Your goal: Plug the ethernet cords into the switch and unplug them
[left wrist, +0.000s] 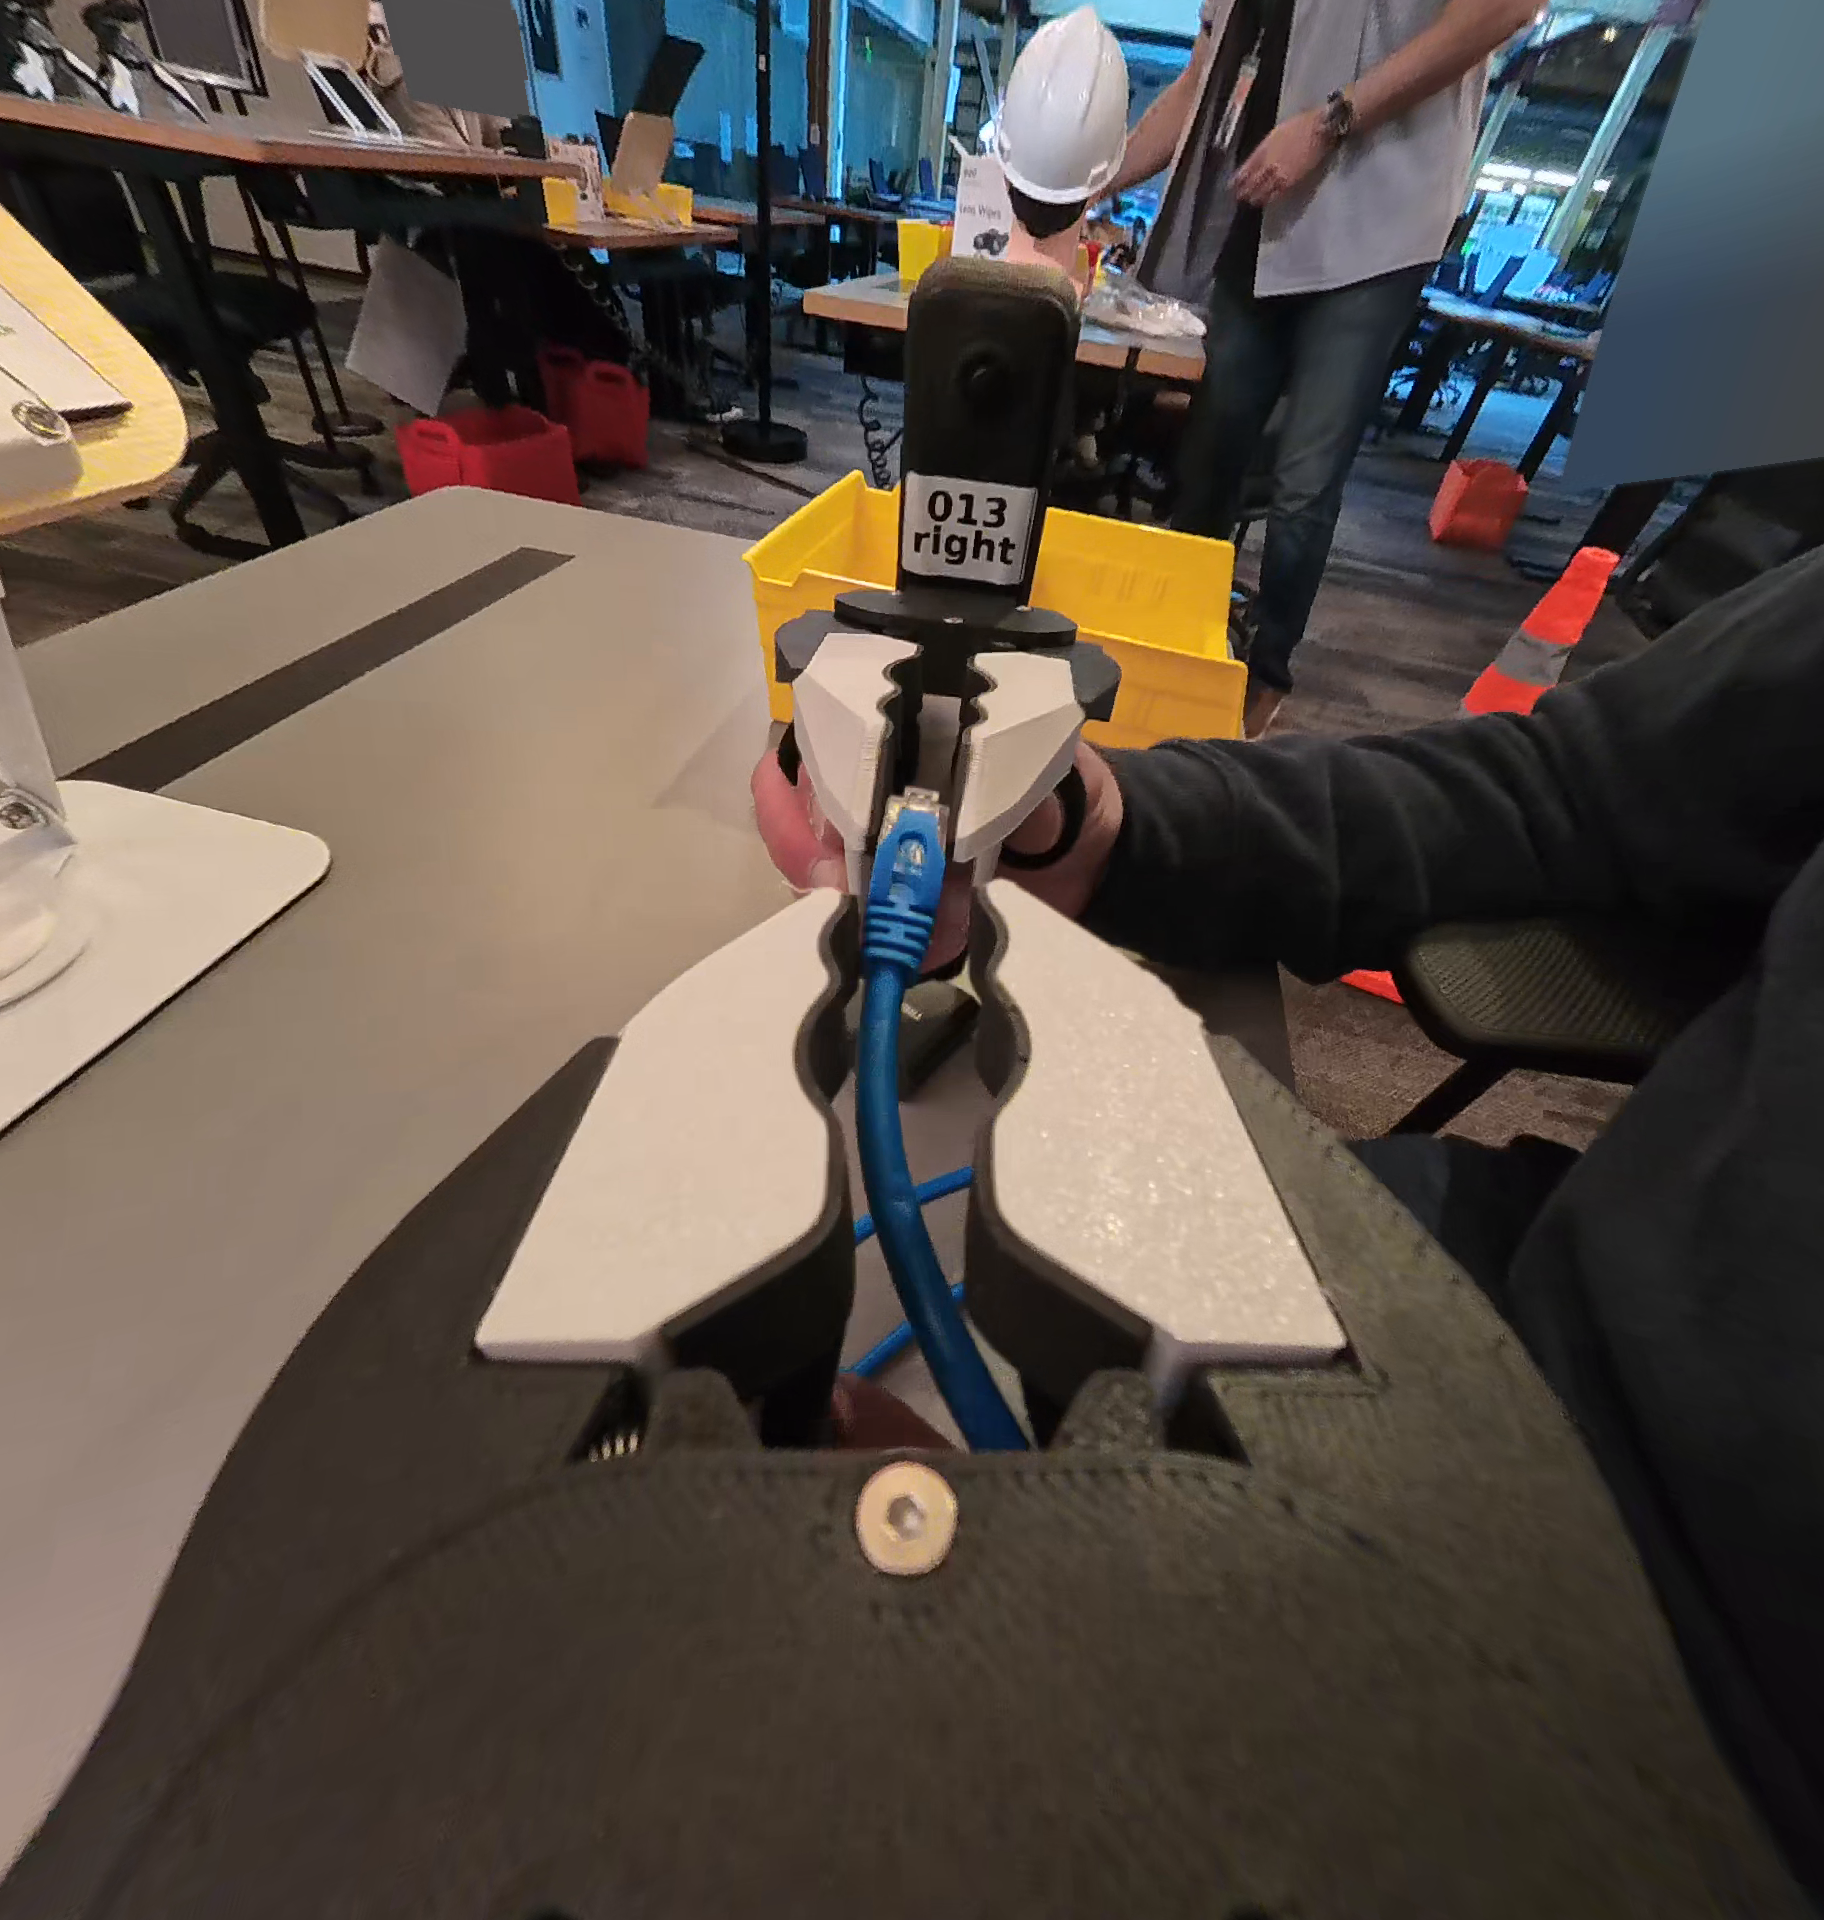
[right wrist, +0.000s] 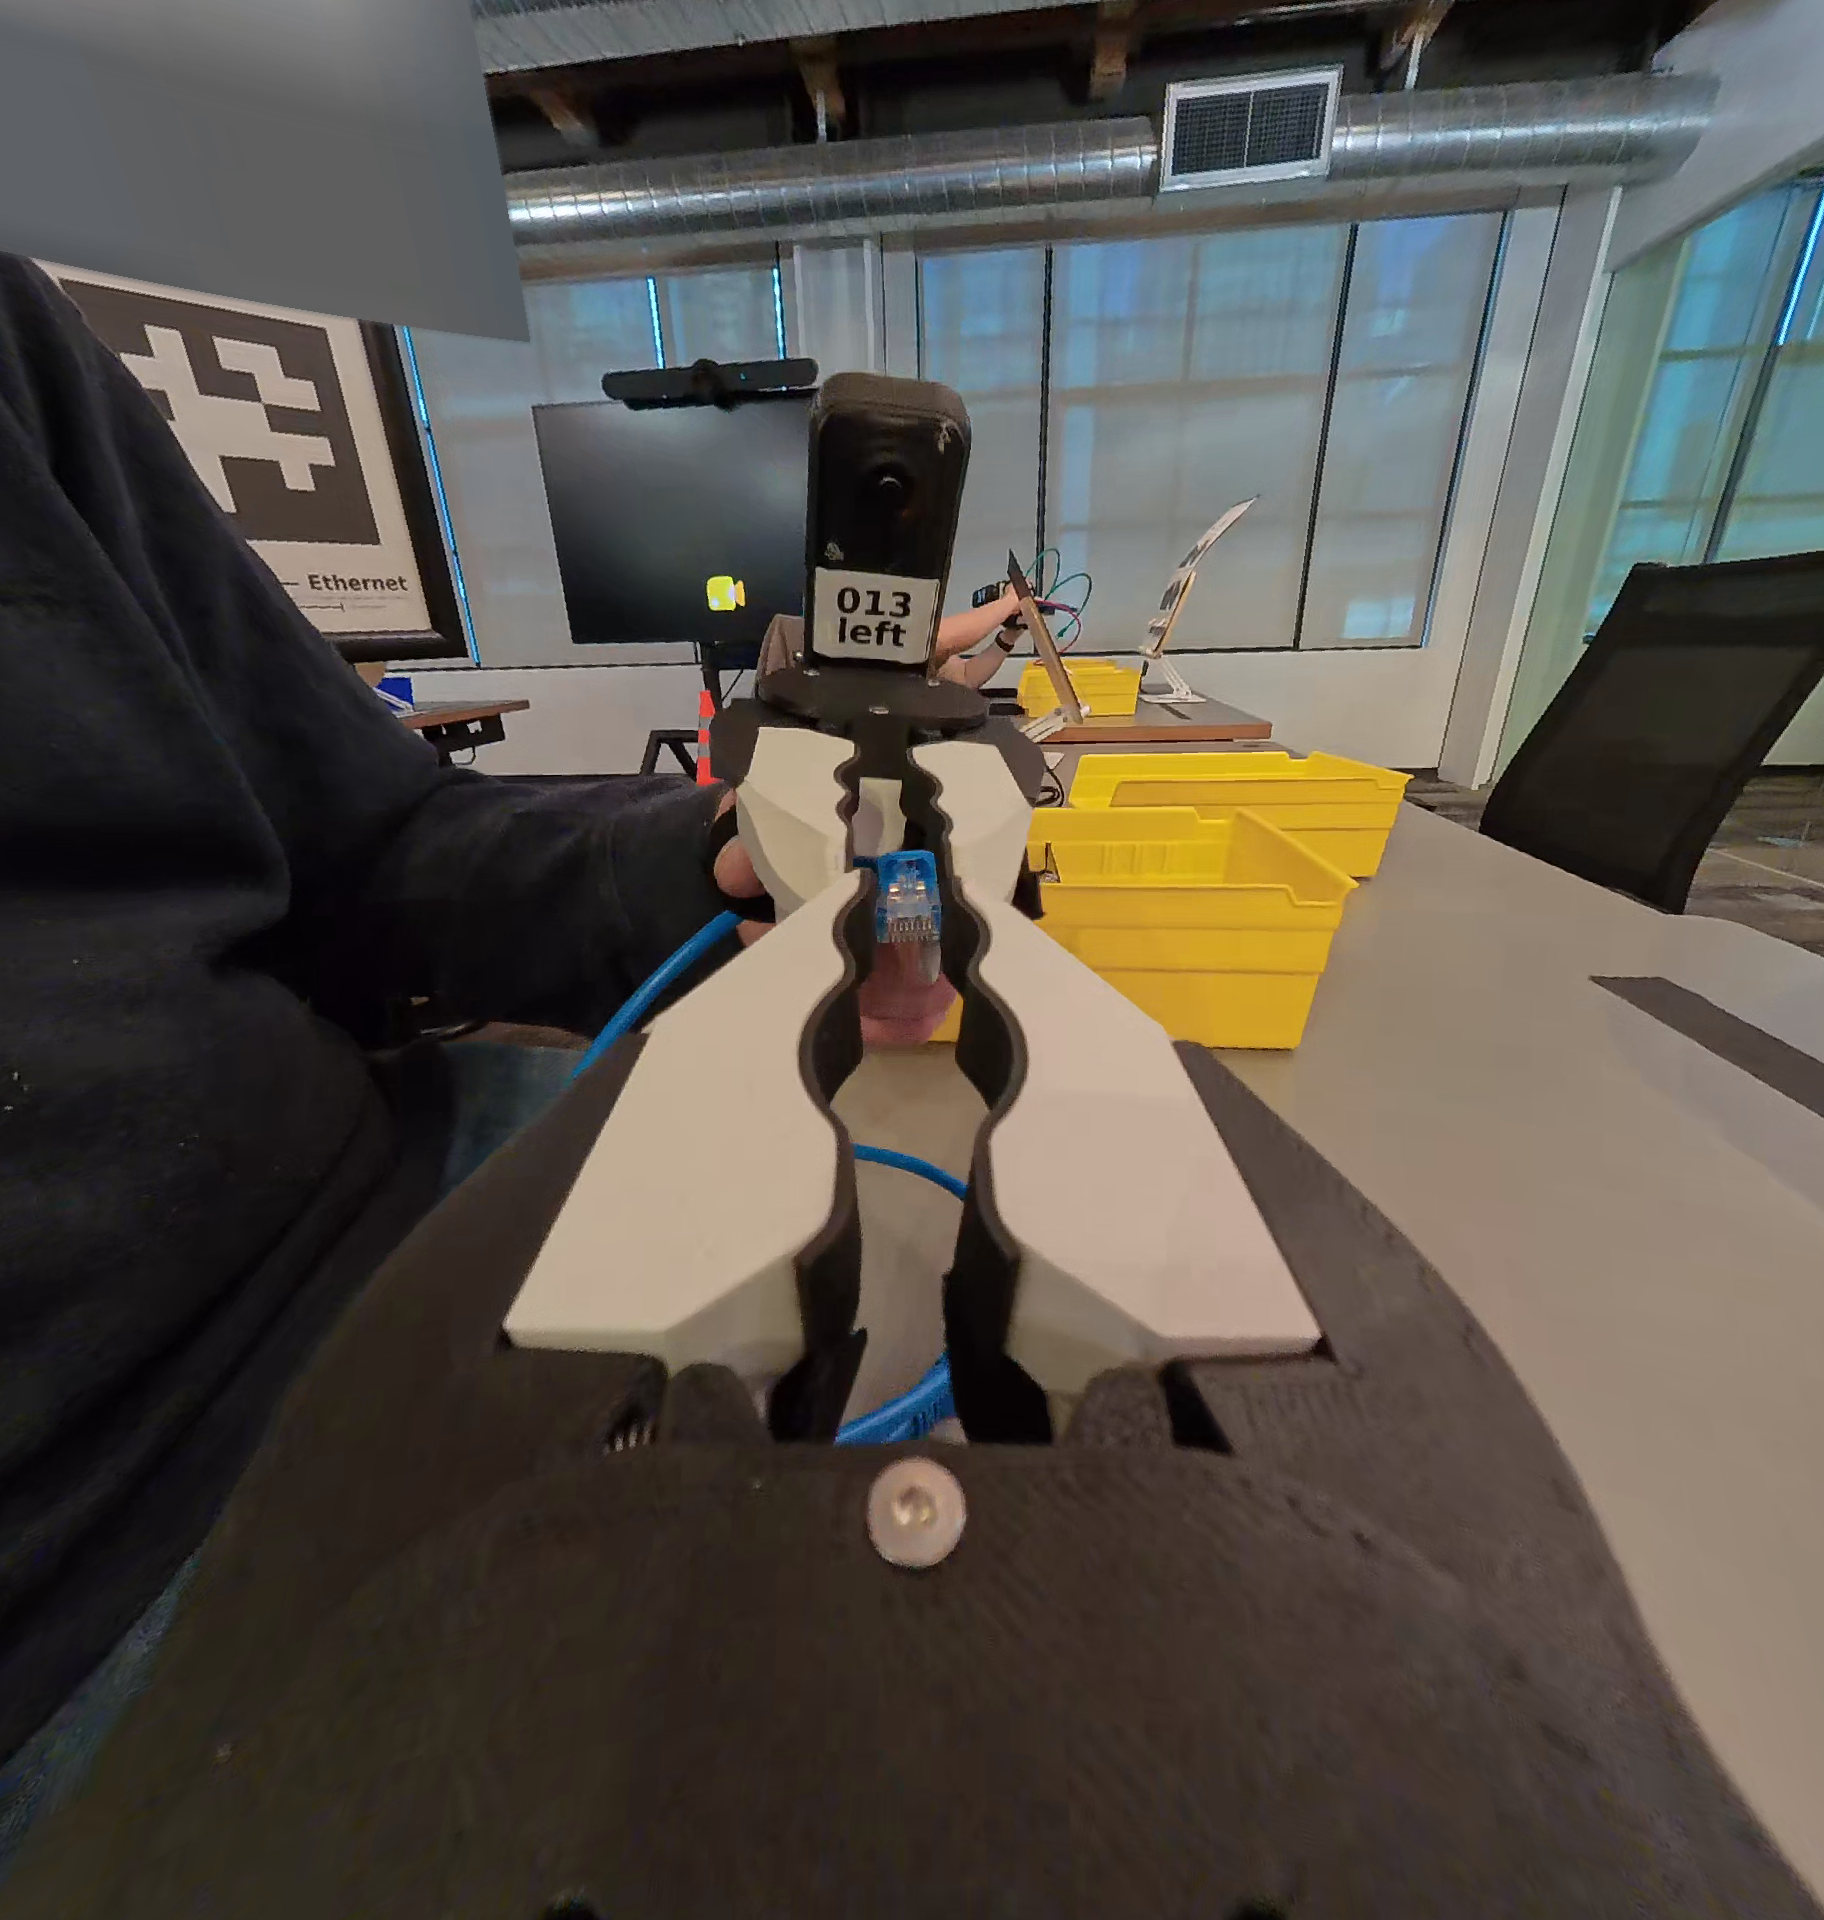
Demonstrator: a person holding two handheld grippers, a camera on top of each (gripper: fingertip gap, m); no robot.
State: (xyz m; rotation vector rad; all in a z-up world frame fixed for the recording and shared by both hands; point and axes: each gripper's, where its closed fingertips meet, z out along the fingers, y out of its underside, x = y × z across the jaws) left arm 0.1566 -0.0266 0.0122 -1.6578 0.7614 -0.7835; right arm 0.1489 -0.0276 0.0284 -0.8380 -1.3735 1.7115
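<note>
Facing tip to tip above the grey desk: left gripper clamping the blue ethernet cord, right gripper pinching its plug between closed jaws.

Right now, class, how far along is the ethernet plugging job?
Done: no plugged port shows. In hand: the blue ethernet cord with clear plug hangs between the left gripper and right gripper tips; which clamps it is unclear. Left: plugging, then unplugging.

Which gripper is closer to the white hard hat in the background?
Right. The right gripper sits between the left gripper and the hard hat, so the left one is farther back.
</note>
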